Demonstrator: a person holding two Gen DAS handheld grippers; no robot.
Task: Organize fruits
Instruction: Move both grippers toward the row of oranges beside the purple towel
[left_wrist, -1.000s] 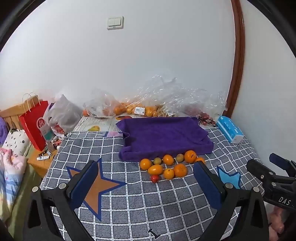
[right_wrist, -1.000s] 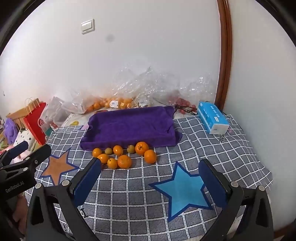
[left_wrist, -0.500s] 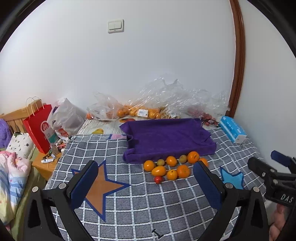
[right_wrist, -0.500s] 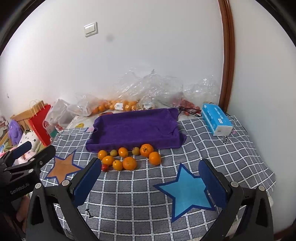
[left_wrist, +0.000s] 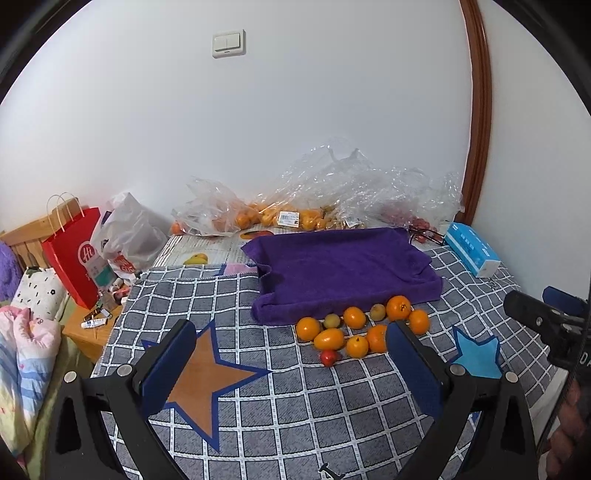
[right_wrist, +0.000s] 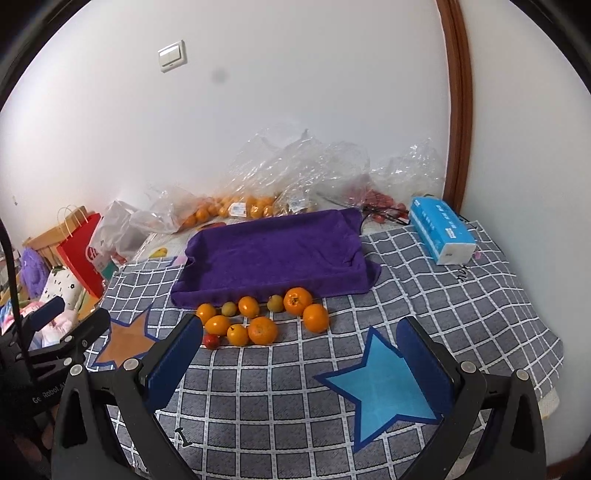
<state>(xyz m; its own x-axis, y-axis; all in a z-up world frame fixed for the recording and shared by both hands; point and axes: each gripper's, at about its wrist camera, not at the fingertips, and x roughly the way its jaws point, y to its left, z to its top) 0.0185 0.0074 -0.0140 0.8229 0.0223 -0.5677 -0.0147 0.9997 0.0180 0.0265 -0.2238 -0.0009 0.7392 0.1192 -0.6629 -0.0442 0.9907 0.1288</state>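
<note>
At left of the frame my left gripper (left_wrist: 291, 354) hangs spread wide, empty. The fruits (left_wrist: 360, 326) cluster centre frame on the checked cloth (left_wrist: 295, 406), touching the purple towel (left_wrist: 343, 269) above. My right gripper (right_wrist: 301, 350) is likewise released, holding nothing.

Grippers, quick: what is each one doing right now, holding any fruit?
Left gripper: open, holding nothing.
Right gripper: open, holding nothing.
</note>
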